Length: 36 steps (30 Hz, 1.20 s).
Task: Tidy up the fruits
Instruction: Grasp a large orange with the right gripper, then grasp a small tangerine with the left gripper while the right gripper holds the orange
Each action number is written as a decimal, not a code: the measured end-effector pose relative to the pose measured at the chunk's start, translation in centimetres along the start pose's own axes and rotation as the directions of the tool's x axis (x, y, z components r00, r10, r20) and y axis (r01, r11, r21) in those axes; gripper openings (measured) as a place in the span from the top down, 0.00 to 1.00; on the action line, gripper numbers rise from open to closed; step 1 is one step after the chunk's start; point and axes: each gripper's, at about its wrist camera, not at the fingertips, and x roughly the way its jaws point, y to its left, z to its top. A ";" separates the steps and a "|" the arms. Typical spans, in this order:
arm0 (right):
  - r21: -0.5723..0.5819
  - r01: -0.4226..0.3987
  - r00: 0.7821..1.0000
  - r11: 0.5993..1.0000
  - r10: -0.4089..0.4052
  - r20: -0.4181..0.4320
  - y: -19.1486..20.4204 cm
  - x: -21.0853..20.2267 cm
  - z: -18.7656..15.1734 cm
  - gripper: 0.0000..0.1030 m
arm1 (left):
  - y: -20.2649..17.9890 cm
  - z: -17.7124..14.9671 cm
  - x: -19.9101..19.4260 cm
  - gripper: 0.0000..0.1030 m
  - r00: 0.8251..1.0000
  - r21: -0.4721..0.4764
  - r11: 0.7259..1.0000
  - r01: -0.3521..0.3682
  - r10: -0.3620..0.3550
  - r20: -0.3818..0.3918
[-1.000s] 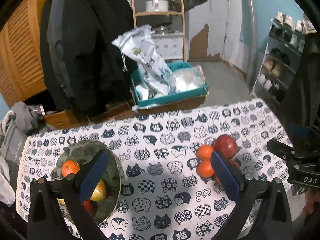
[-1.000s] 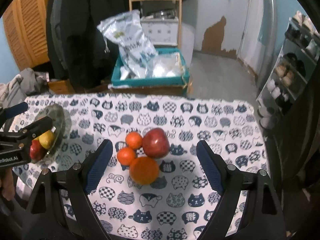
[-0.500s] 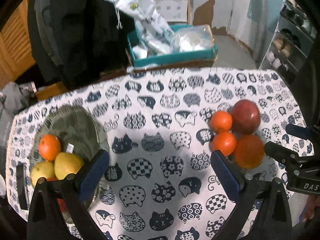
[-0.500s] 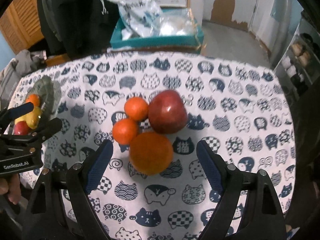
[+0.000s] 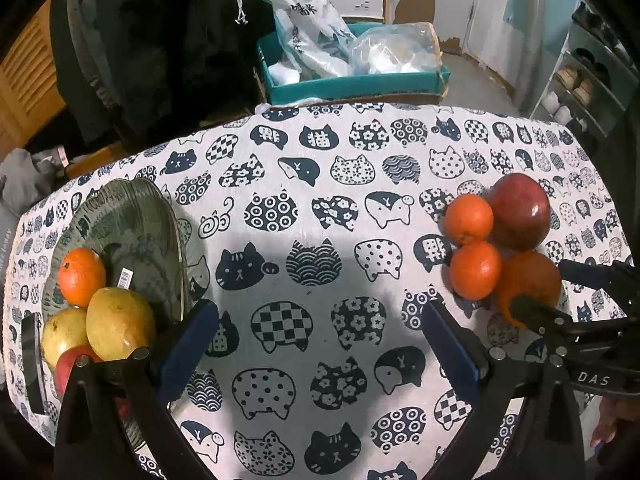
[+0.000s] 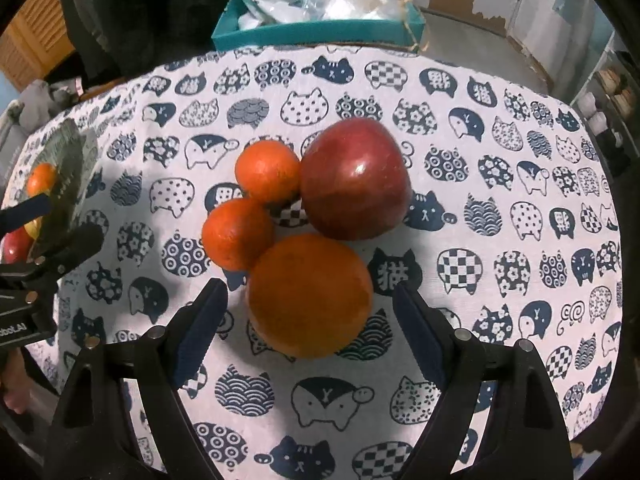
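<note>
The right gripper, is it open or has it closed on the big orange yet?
Open. In the right wrist view the right gripper has its blue pads spread on either side of the big orange, with tablecloth showing in both gaps.

Left gripper (image 5: 318, 340) and right gripper (image 6: 308, 316) both spread wide

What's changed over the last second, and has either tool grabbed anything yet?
Both tools came down toward the table. The right tool, open, now straddles the big orange without gripping it. The left tool, open and empty, hangs over bare cloth beside the plate. No fruit has moved.
</note>
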 end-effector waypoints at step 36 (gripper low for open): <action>0.184 0.050 0.995 0.982 -0.066 0.081 -8.9 -2.1 -1.0 0.35 | -9.1 2.5 3.9 0.10 0.982 0.066 0.983 0.173 -0.167 -0.083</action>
